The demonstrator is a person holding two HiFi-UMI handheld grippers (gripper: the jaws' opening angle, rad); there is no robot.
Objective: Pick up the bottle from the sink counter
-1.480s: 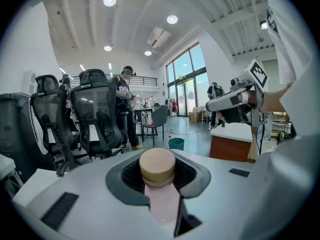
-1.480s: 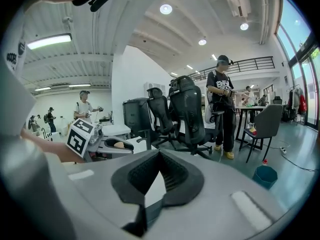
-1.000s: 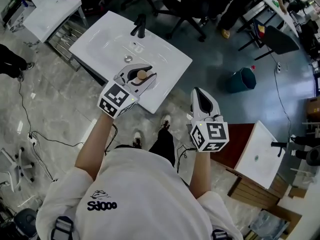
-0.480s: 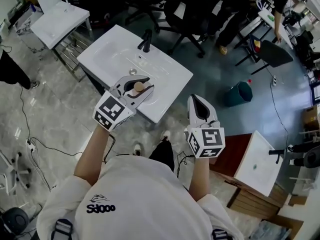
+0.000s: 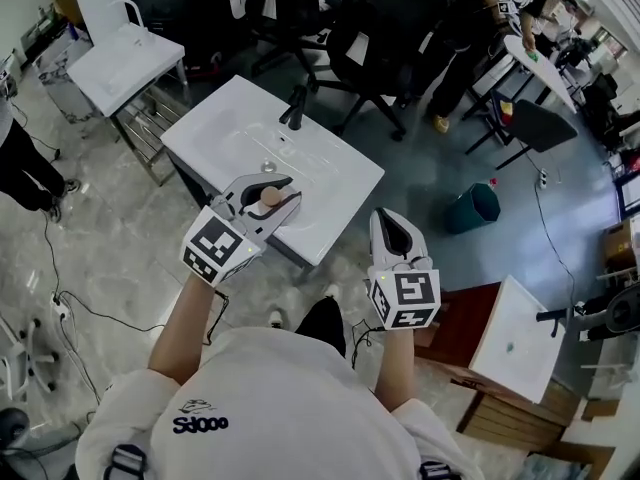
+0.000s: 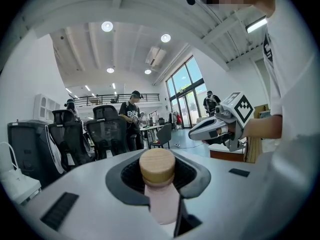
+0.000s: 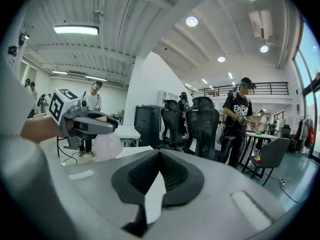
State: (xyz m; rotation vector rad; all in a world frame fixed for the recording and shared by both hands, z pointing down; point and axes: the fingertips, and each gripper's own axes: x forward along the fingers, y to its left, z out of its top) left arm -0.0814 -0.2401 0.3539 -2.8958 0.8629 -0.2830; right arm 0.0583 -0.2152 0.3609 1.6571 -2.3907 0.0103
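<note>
The bottle (image 5: 270, 196) has a pale pink body and a round wooden cap. My left gripper (image 5: 283, 192) is shut on it and holds it in the air over the front part of the white sink counter (image 5: 330, 178). In the left gripper view the bottle (image 6: 159, 184) stands upright between the dark pads, with its cap at the jaw tips. My right gripper (image 5: 392, 215) hovers over the floor to the right of the counter, shut and empty. In the right gripper view the right gripper (image 7: 160, 154) shows its pads meeting, and the left gripper (image 7: 85, 124) carries the bottle (image 7: 107, 145) at the left.
A black faucet (image 5: 293, 108) and a drain (image 5: 268, 165) are on the counter. Another white sink unit (image 5: 120, 58) stands at far left, and a third (image 5: 515, 328) at lower right. A teal bin (image 5: 472, 208), office chairs, floor cables and several people surround the spot.
The left gripper keeps its hold on the bottle. Both grippers sit slightly lower and further left in the head view, and the view has shifted so the counter lies a little further off.
</note>
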